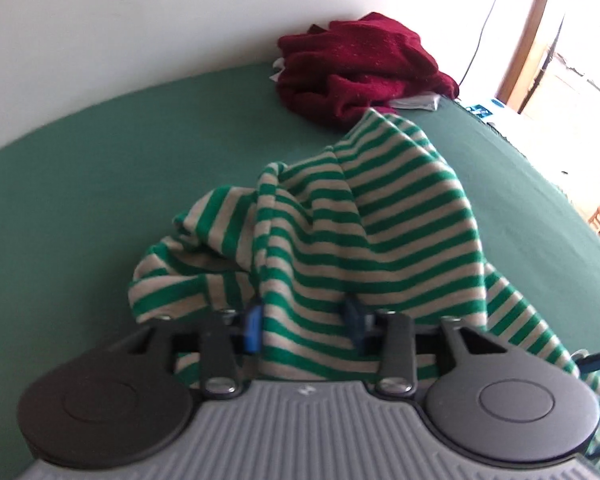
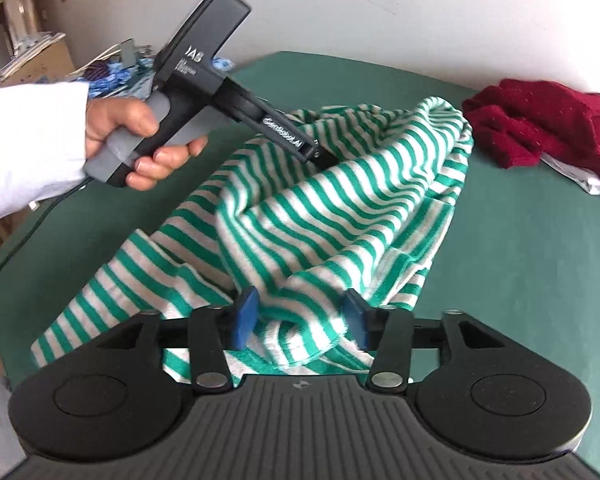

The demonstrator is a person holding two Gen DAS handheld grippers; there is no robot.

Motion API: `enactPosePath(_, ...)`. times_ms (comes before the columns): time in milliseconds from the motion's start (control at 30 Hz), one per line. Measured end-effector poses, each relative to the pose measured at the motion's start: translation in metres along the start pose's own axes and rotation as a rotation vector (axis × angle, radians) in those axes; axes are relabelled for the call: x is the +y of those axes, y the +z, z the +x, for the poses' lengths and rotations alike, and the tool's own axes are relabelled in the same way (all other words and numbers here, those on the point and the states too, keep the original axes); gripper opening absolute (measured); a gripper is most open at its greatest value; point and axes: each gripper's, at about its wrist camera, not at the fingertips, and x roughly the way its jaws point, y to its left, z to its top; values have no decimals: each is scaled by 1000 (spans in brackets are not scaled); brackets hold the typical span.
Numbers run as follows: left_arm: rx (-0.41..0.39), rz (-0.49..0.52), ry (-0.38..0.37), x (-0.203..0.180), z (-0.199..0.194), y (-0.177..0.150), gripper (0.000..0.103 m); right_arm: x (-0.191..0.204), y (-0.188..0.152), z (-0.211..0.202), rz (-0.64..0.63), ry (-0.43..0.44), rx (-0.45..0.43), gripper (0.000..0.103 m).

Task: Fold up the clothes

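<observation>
The left gripper (image 1: pixel 306 326) is closed on the striped shirt (image 1: pixel 380 216) at lower centre; the right gripper (image 2: pixel 300 318) stands open around a fold, pads apart from the cloth.

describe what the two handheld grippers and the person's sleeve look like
Each gripper has blue finger pads, black linkage bars with silver screws, two round black discs and a ribbed grey body. The left one, seen from the right wrist camera, has a grey-and-black pistol handle, white lettering and a dark trailing cable. The sleeve is white.
</observation>
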Motion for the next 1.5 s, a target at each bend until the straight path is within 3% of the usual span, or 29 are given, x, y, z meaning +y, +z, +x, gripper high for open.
enactPosePath(33,2,-14,-4,2,-3,3,16,2,0,3,-17,-3,6,64)
enactPosePath(133,5,-62,-16,9,-8,10,7,12,-2,7,-86,-15,-11,60)
enactPosePath(167,6,-77,-21,10,-10,13,4,13,-1,11,-96,-42,-7,47)
enactPosePath(200,2,-82,-20,10,-14,13,1,14,0,15,-105,-69,-3,17)
enactPosePath(300,-44,-79,7,10,-33,21,1,8,8,13,-54,-88,-34,11)
enactPosePath(467,-164,-89,33,19,-73,43,1,3,35,-41,-16,-38,-258,11)
enactPosePath(533,-153,-80,57,22,-72,45,1,6,41,-54,-44,-3,-299,11)
enactPosePath(567,-147,-75,69,23,-71,46,1,12,39,-50,-87,-6,-270,11)
enactPosePath(700,5,-81,113,24,-39,27,1,39,11,-7,-258,-67,-75,11)
enactPosePath(800,66,-103,121,25,-24,3,1,45,-7,10,-287,-102,-16,12)
enactPosePath(900,72,-102,127,24,-22,-8,4,43,-2,5,-252,-44,0,27)
enactPosePath(967,43,-106,149,26,-27,-4,23,28,11,-12,-168,22,-59,30)
enactPosePath(1000,29,-113,161,27,-29,-1,39,15,20,-21,-99,47,-105,34)
enactPosePath(1033,10,-116,175,29,-31,3,46,1,29,-27,-26,60,-149,37)
enactPosePath(1067,-9,-120,188,31,-33,7,46,-14,38,-30,41,54,-186,42)
enactPosePath(1167,-15,-126,209,39,-27,20,46,-62,64,-17,229,-31,-223,43)
enactPosePath(1300,25,-112,255,39,3,39,56,-122,89,32,414,-135,-178,43)
enactPosePath(1433,78,-141,262,42,29,43,62,-169,115,84,539,-105,-128,42)
enactPosePath(1500,60,-146,259,41,30,42,62,-180,120,101,556,-87,-102,42)
